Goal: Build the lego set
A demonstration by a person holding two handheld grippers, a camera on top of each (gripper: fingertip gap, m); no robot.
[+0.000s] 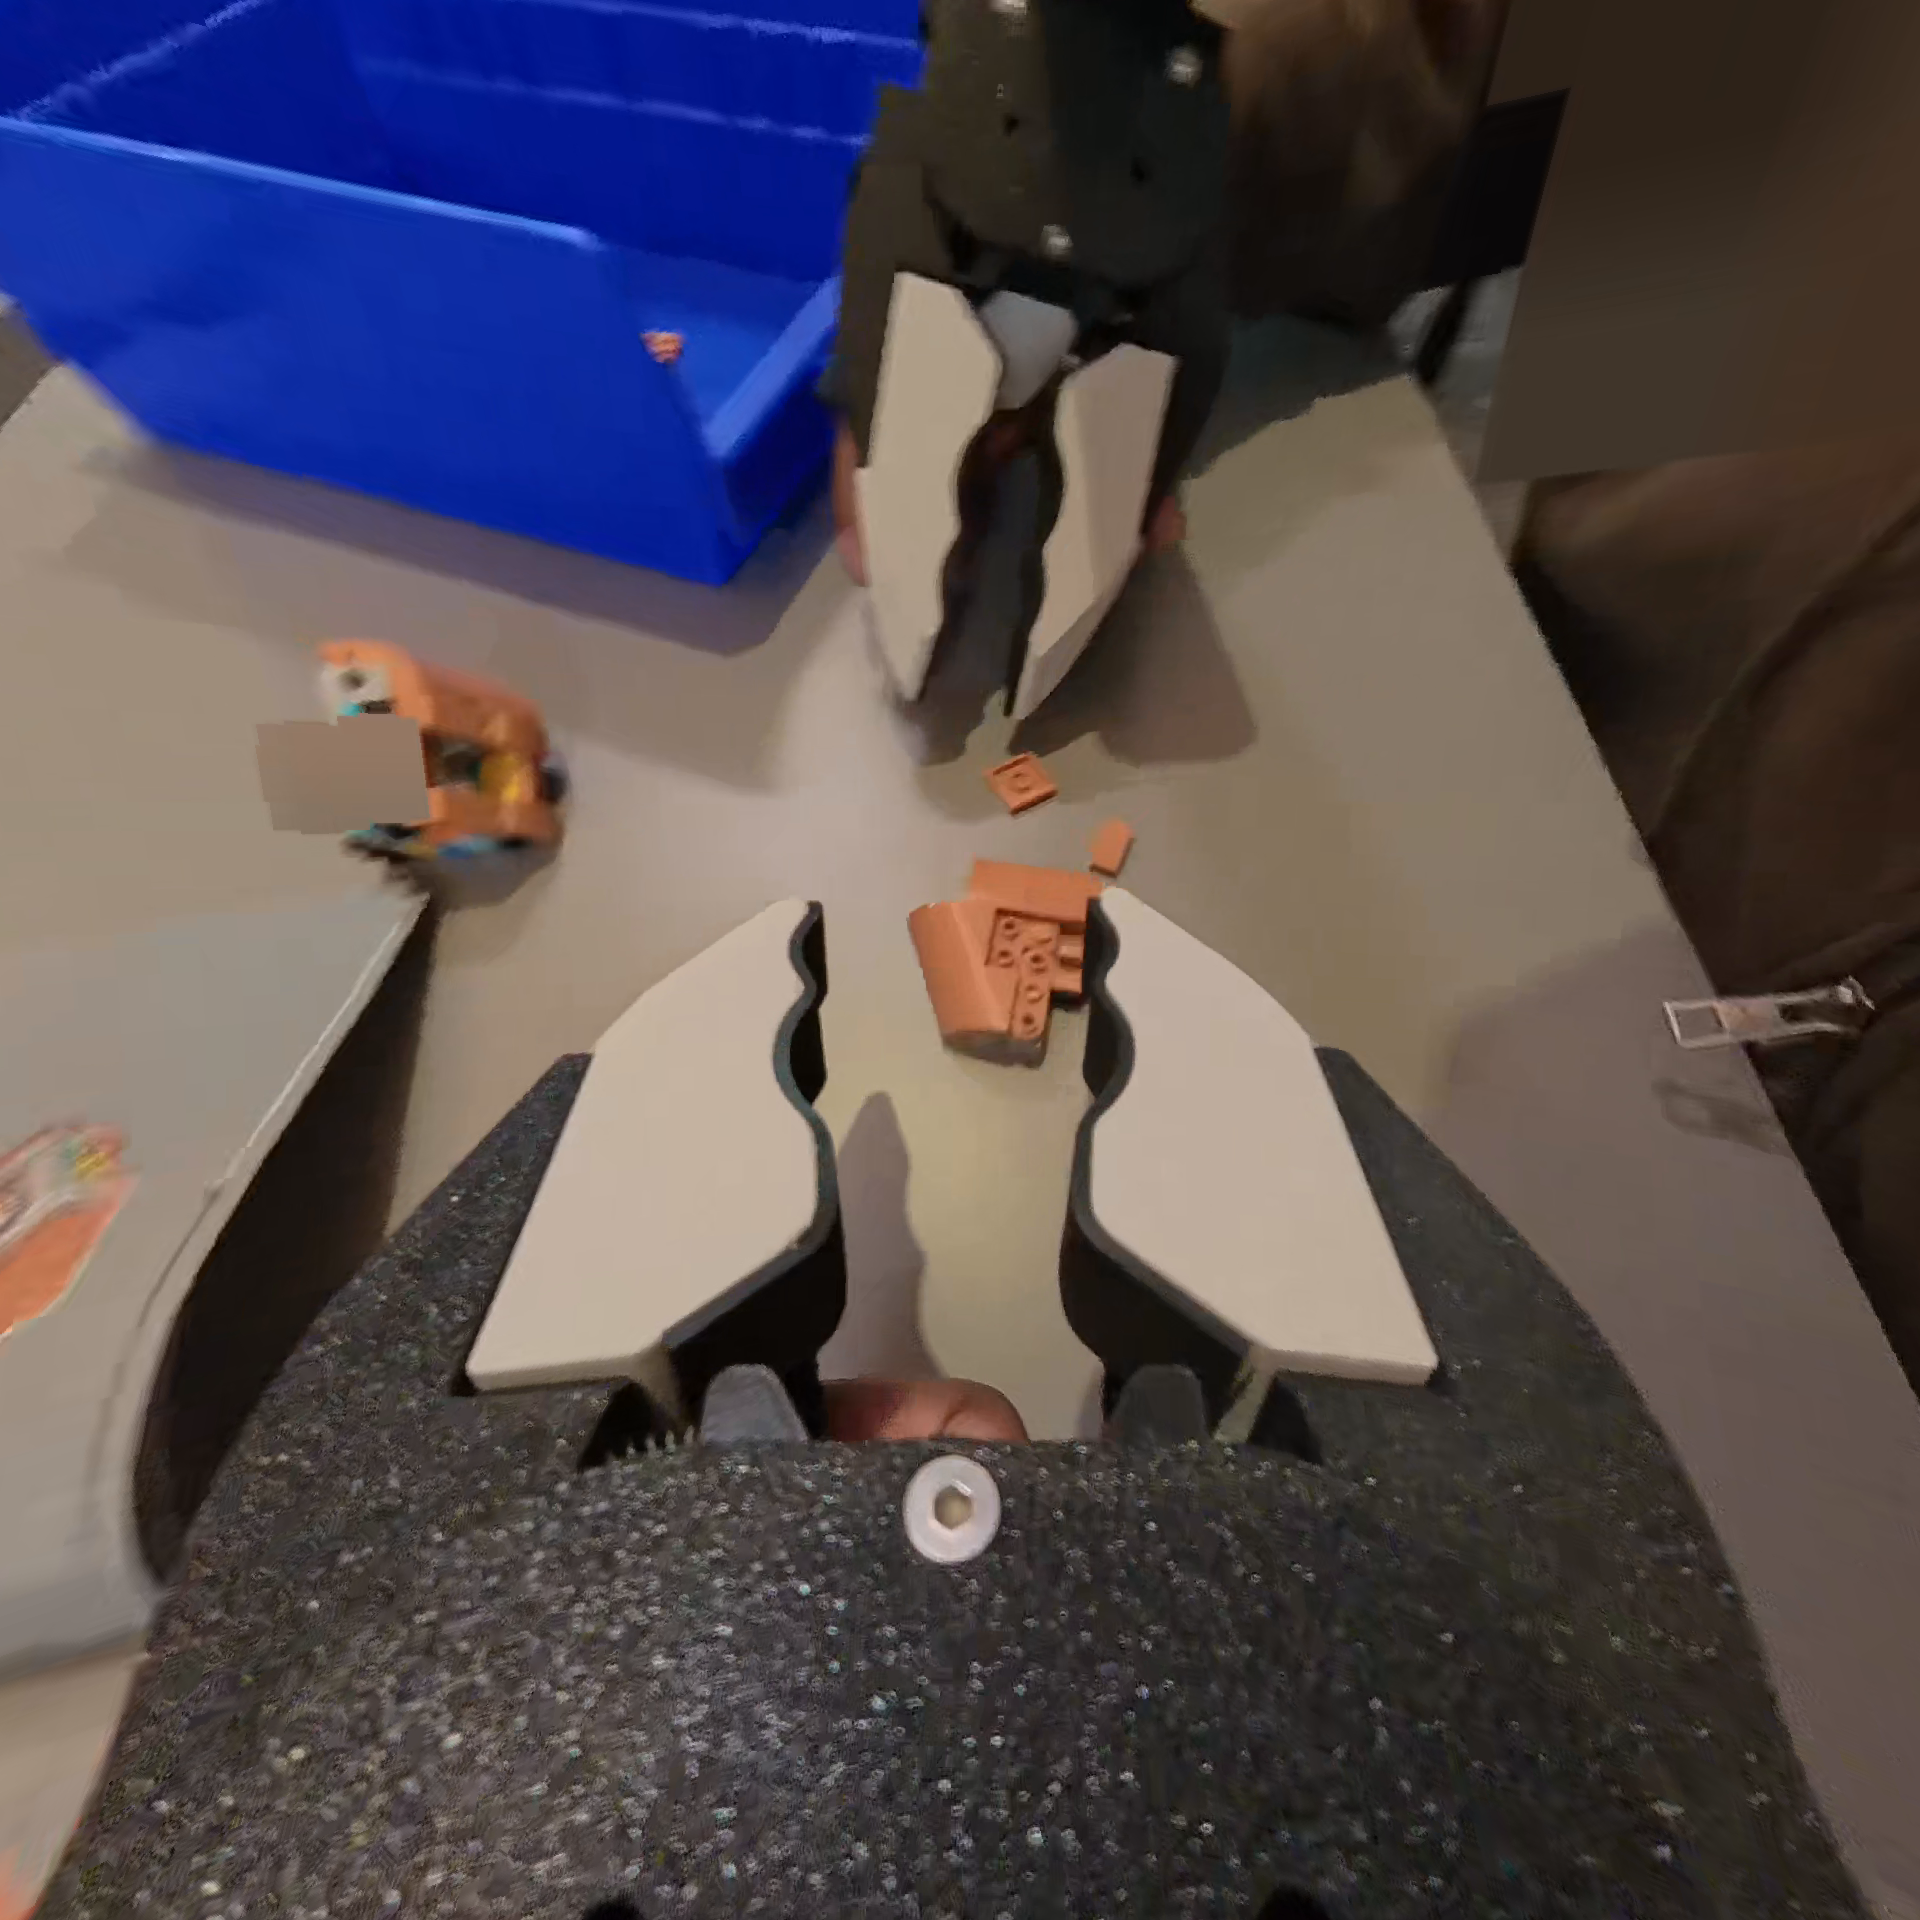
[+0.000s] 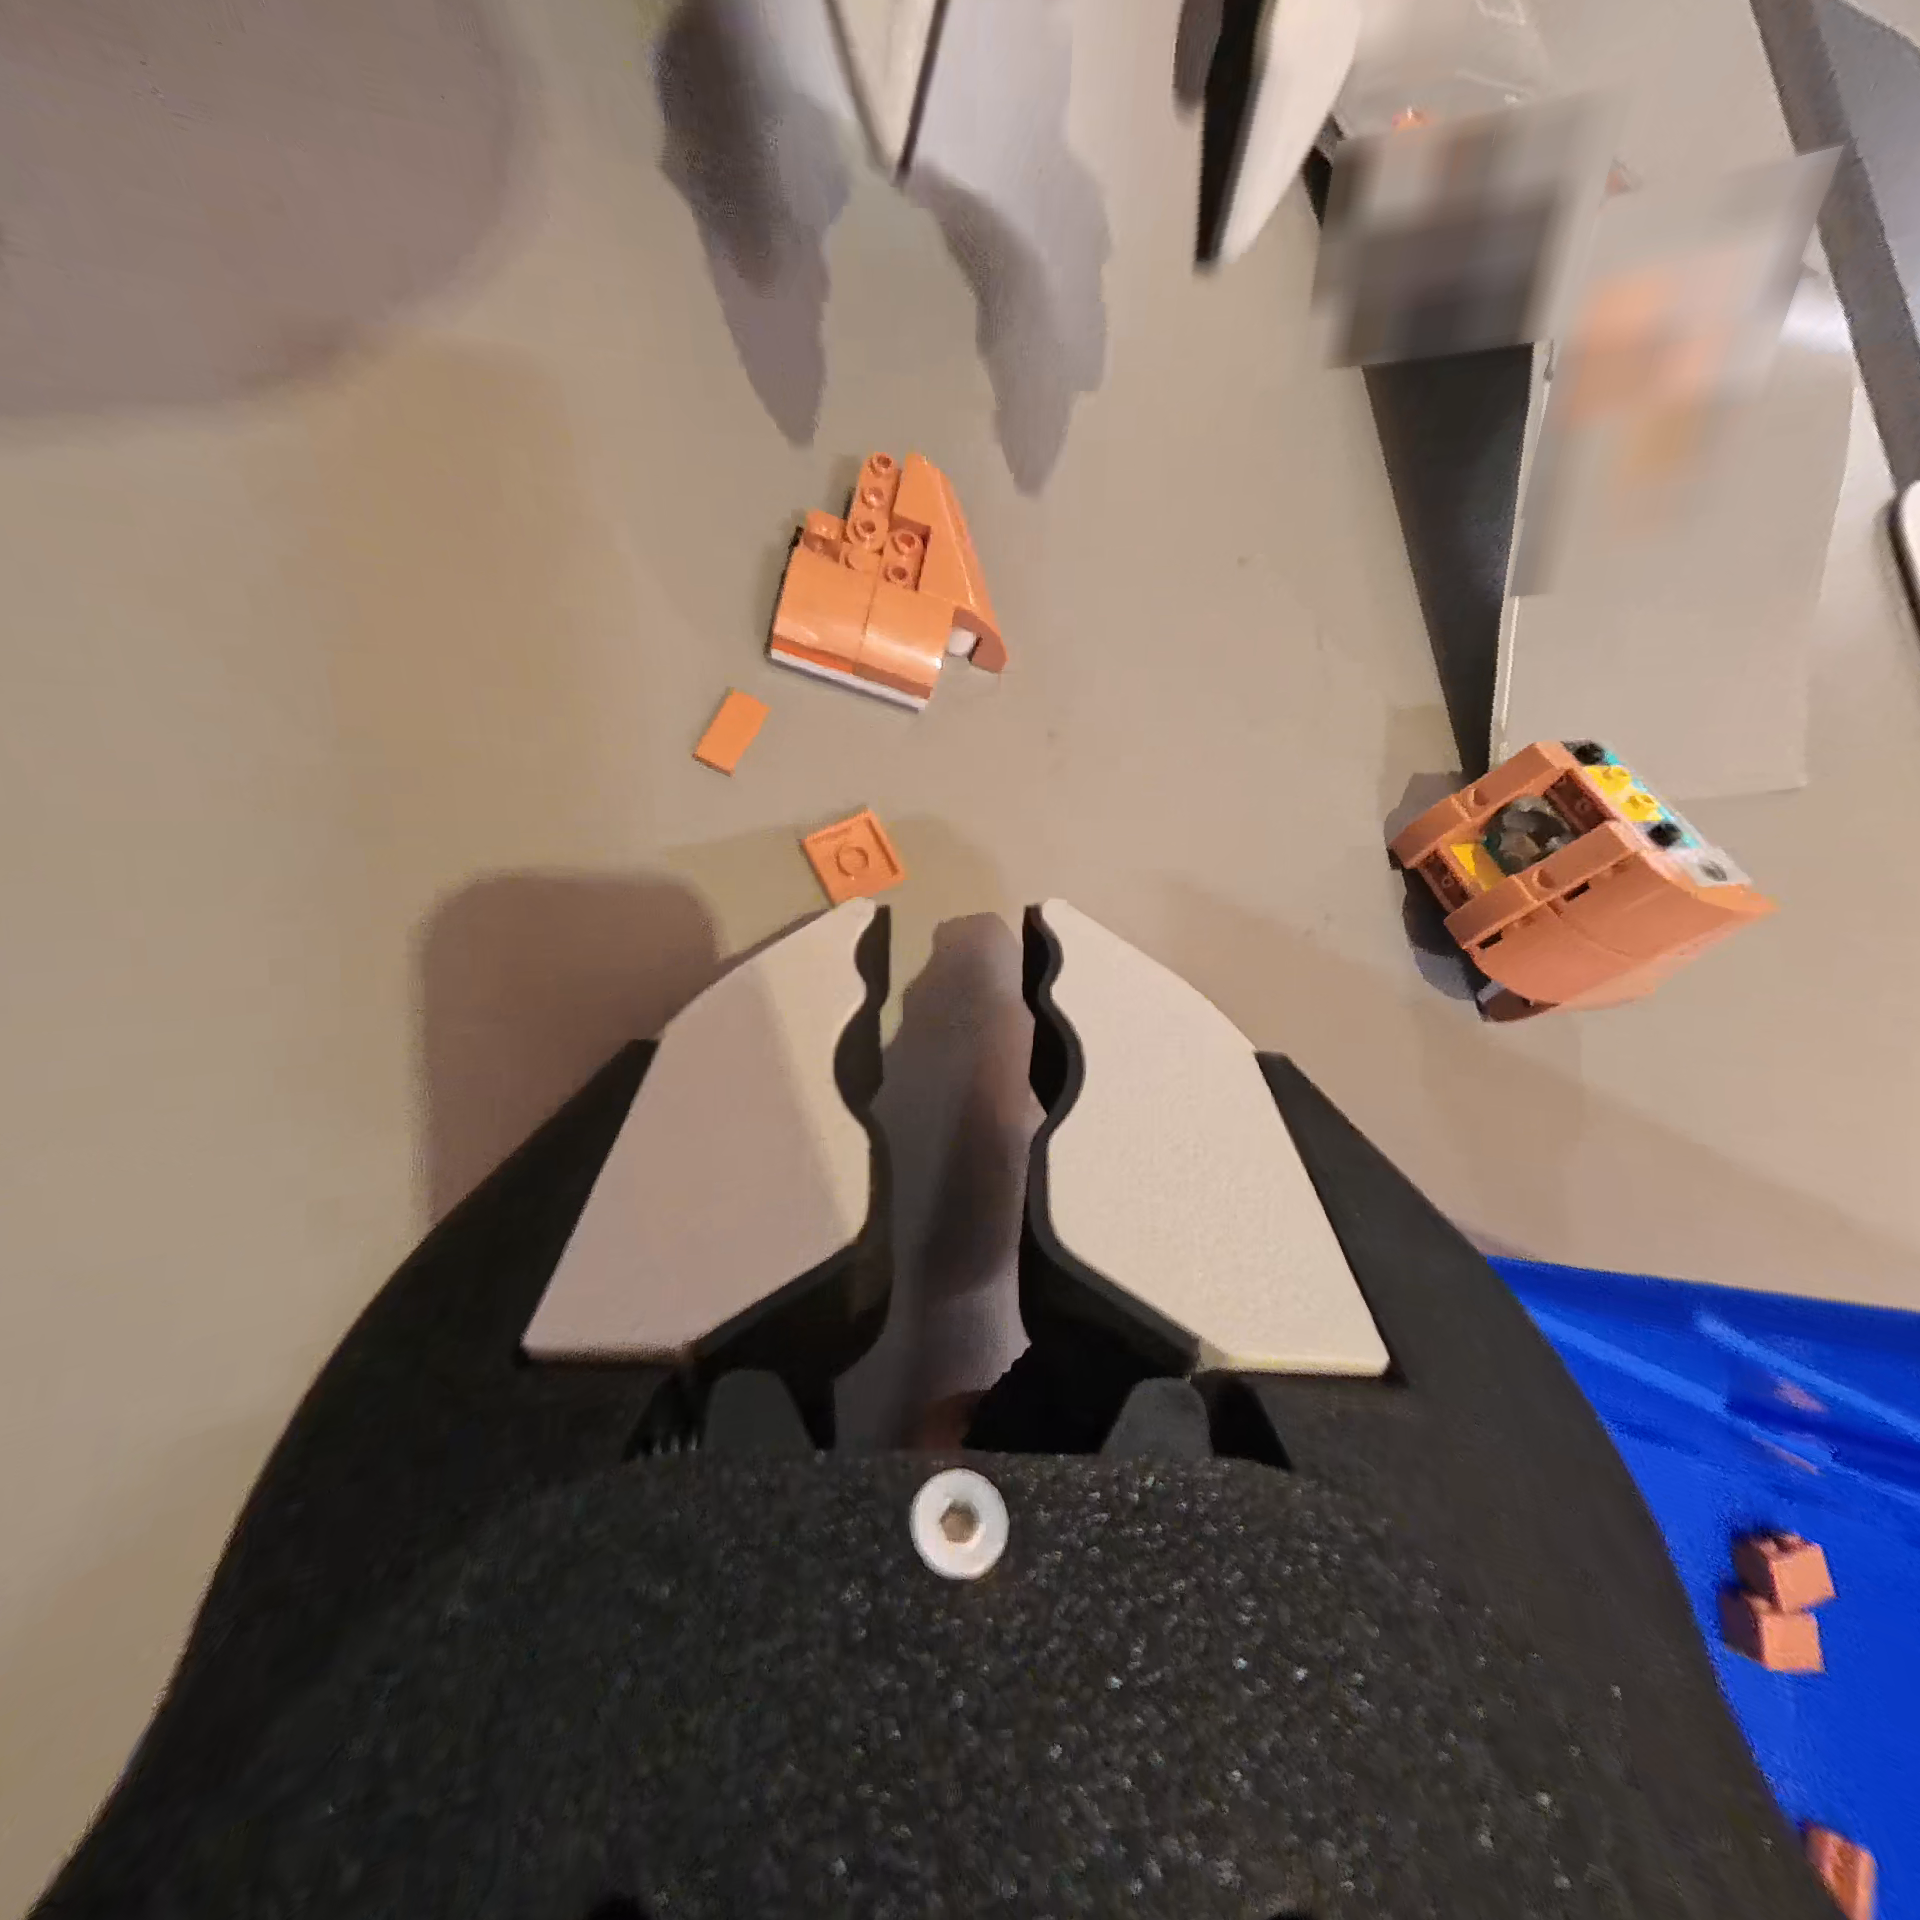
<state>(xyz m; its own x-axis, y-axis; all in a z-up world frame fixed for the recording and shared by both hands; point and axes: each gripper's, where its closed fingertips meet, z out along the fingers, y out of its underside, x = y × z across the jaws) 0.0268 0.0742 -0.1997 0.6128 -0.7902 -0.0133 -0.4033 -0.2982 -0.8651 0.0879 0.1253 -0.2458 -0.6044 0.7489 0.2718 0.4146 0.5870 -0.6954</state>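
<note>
A small orange lego sub-assembly (image 1: 992, 971) (image 2: 883, 592) lies studs-up on the grey table. My left gripper (image 1: 958, 914) is open around it, low over the table; the assembly sits against the right fingertip (image 1: 1143, 956), with a gap to the left one. A small orange tile (image 1: 1112, 844) (image 2: 732, 730) and a square orange plate with one stud (image 1: 1023, 781) (image 2: 852, 857) lie loose between the two grippers. My right gripper (image 2: 956, 912) (image 1: 977, 686) is narrowly open and empty, its tips just short of the square plate. The left gripper shows blurred at the top of the right wrist view (image 2: 1039, 125).
A larger orange build with yellow and teal parts (image 1: 457, 758) (image 2: 1558, 883) lies on its side. A blue bin (image 1: 416, 312) (image 2: 1714, 1507) holds several loose orange bricks (image 2: 1777, 1616). An instruction booklet (image 1: 156, 1039) (image 2: 1662, 468) lies beside the build. A person's dark clothing (image 1: 1766, 727) borders the table edge. There is about 10 cm between the tips of the two grippers. The small orange tile (image 1: 1112, 844) sits 5 cm or so from the ends of my right fingers. Seen from the right wrist view (image 2: 720, 745) as well.
</note>
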